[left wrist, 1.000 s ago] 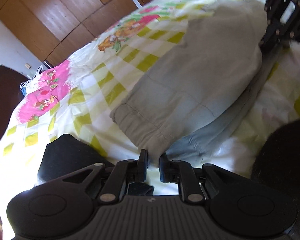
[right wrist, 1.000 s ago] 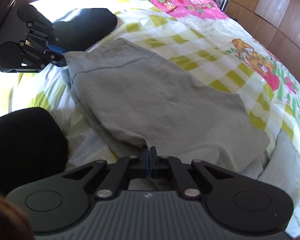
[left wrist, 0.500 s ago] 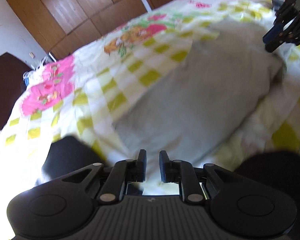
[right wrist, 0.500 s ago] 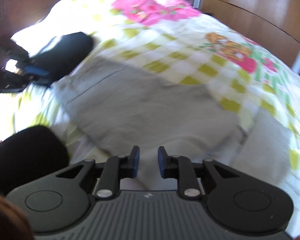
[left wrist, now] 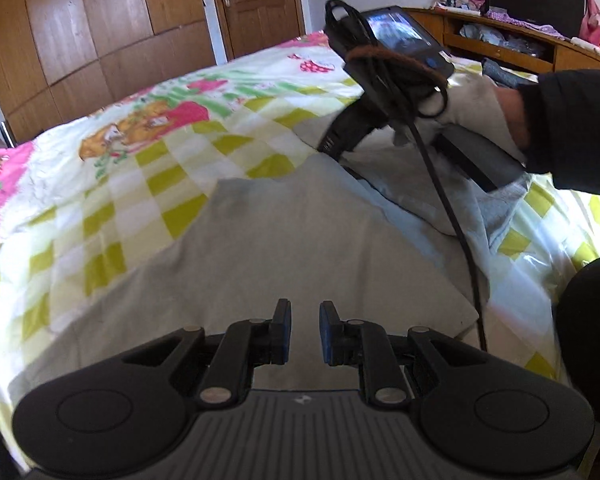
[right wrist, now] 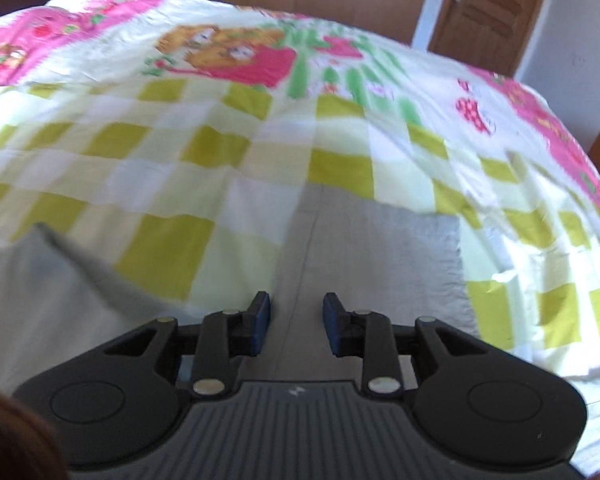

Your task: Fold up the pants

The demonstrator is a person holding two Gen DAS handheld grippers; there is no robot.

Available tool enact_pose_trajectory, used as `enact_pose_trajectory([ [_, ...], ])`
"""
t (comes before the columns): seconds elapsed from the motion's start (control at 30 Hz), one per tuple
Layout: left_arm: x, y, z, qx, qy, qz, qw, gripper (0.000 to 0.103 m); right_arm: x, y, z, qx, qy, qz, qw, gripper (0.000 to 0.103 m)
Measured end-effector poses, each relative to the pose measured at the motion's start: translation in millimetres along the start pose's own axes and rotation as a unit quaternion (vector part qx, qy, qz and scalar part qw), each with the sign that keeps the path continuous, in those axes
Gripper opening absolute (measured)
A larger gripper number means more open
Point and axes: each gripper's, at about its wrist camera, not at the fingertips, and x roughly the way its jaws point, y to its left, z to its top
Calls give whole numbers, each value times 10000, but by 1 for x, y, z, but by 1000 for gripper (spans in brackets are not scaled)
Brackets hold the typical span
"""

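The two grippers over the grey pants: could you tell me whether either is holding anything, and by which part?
Nothing is held. The left gripper and the right gripper, whose jaws have just been opening, both stand apart with no cloth pinched between them above the pants.

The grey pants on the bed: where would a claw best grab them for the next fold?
Probably the free leg end, lying flat toward the bedspread. Come from above with the right claw and pinch its straight far edge.

my right-wrist view is motion-blurred; the grey pants (right wrist: 372,248) run under the right gripper (right wrist: 296,322) out of sight, and the bedspread (right wrist: 220,128) print is smeared.
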Motion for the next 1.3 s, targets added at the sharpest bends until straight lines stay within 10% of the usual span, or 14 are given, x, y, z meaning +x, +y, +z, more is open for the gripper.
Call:
enact_pose_trajectory([
  [0.1, 7, -4, 0, 86, 84, 13, 9999, 31, 5, -16, 4, 330, -51, 119, 9994, 1],
  [0.27, 1, -10, 16, 264, -109, 105, 9995, 31, -41, -77, 5, 1305, -514, 530, 9887, 1],
  [0.5, 14, -34, 34, 355, -360, 43, 9987, 36, -165, -202, -80, 3502, -2327, 923, 9026, 1],
  [0.73, 39, -65, 35, 571, -17, -213, 9981, 36, -119, -242, -180, 4618, -1369, 727, 8733, 9],
  [0.93, 45, -66, 39, 547, 55, -128, 9984, 37, -99, -248, -164, 4422, -1453, 955, 8799, 26],
  [1.03, 47, -64, 40, 546, 77, -92, 9984, 37, -88, -251, -167, 4678, -1394, 1340, 8624, 26],
  [1.13, 49, -63, 42, 577, 73, -74, 9983, 37, -89, -255, -167, 4728, -1489, 1311, 8585, 4],
  [1.3, 45, -52, 55, 505, -119, 132, 9986, 37, -92, -267, -134, 5035, -1485, 1625, 8355, 3],
])
